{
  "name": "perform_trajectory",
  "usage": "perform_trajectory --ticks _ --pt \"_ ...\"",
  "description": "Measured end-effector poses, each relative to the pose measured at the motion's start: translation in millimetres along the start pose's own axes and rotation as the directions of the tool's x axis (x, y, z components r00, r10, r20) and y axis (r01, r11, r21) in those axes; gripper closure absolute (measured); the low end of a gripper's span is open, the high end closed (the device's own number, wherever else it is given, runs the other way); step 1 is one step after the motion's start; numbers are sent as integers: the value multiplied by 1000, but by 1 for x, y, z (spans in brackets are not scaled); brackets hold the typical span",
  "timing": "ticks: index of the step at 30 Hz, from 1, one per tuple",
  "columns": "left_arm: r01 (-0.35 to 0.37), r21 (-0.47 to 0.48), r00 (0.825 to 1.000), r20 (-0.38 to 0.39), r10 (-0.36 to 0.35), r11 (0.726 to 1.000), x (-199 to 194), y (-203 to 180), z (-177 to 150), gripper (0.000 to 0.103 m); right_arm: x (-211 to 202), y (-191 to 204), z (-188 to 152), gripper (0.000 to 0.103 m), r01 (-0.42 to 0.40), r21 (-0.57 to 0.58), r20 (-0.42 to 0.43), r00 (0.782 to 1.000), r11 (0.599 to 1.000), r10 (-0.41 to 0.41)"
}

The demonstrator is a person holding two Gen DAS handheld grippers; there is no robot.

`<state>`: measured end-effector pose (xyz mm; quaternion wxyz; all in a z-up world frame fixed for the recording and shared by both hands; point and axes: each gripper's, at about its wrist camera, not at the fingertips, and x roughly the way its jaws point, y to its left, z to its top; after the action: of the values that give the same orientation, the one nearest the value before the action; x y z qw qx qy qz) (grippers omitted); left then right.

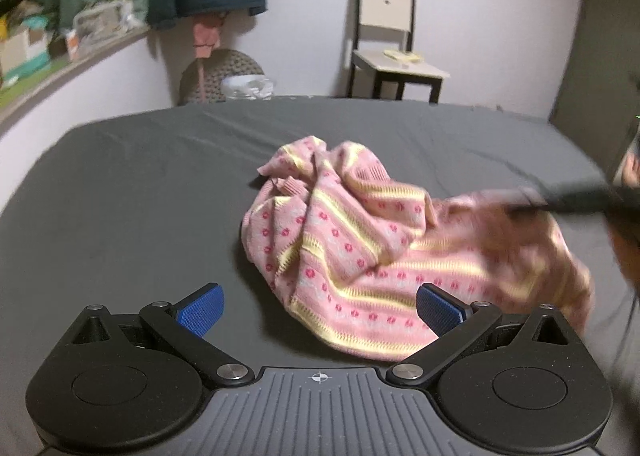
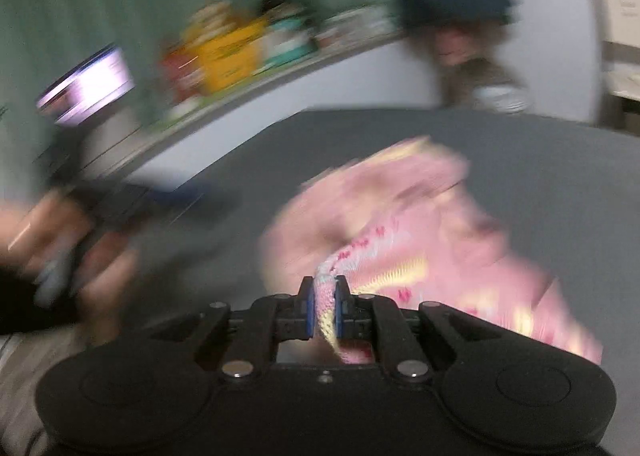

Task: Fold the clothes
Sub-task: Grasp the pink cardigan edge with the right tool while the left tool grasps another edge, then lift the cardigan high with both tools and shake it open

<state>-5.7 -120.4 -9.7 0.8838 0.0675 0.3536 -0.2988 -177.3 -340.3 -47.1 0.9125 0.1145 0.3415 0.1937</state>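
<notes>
Clamped right gripper (image 2: 324, 306) pinching pink sweater (image 1: 360, 248) edge, lower centre; left gripper (image 1: 319, 308) splayed, empty. Risk: thin grip slipping, cloth bunching.

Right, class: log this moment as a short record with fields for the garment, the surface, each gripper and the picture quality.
garment: pink knit sweater, crumpled in a heap
surface: grey bed sheet
left gripper: open, empty, at the sweater's near edge
right gripper: shut on a fold of the sweater
picture quality: right wrist view heavily blurred
</notes>
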Motion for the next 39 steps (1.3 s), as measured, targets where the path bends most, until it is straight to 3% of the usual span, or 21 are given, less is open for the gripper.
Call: perform_trajectory --ticks 3,7,11,14,16,22,25,26,27,28,31,33,39 --pt "42 -77 999 20 -41 996 -6 10 4 0 10 41 -44 93 -44 -42 -129 991 998 38" --pt "60 -132 998 19 -58 989 -6 13 7 0 25 74 -90 93 32 -138 -199 978 990 -60" --pt "70 -97 997 28 -68 993 2 -5 19 0 23 87 -103 85 156 -226 -167 966 962 -196" --pt "109 40 994 -5 -109 993 21 -36 45 0 19 95 -98 64 198 -244 -87 970 949 -225" --pt "127 109 990 -68 -120 986 42 -55 68 0 15 97 -94 63 217 -230 -39 972 949 -232" --pt "76 294 990 -133 -38 953 124 -108 117 0 12 76 -89 64 205 -138 -45 976 969 -213" --pt "-57 387 986 -121 112 920 166 -130 119 1 9 71 -91 63 189 -105 -45 980 976 -195" --pt "-73 383 983 -129 132 921 178 -131 119 2 8 71 -91 63 190 -101 -43 980 977 -195" --pt "-79 368 980 -143 140 927 188 -130 120 17 7 70 -92 63 192 -97 -41 980 977 -197" --pt "-85 353 976 -157 149 932 198 -129 120 42 7 70 -92 63 191 -94 -37 980 977 -195" --pt "-129 271 958 -215 191 954 222 -115 119 86 10 71 -91 63 193 -125 -28 980 973 -198" --pt "-140 232 958 -216 192 963 222 -104 115 100 12 73 -91 63 198 -157 -24 979 967 -205" --pt "-168 155 969 -157 192 974 186 -51 117 100 11 81 -98 61 191 -319 -8 979 928 -205"
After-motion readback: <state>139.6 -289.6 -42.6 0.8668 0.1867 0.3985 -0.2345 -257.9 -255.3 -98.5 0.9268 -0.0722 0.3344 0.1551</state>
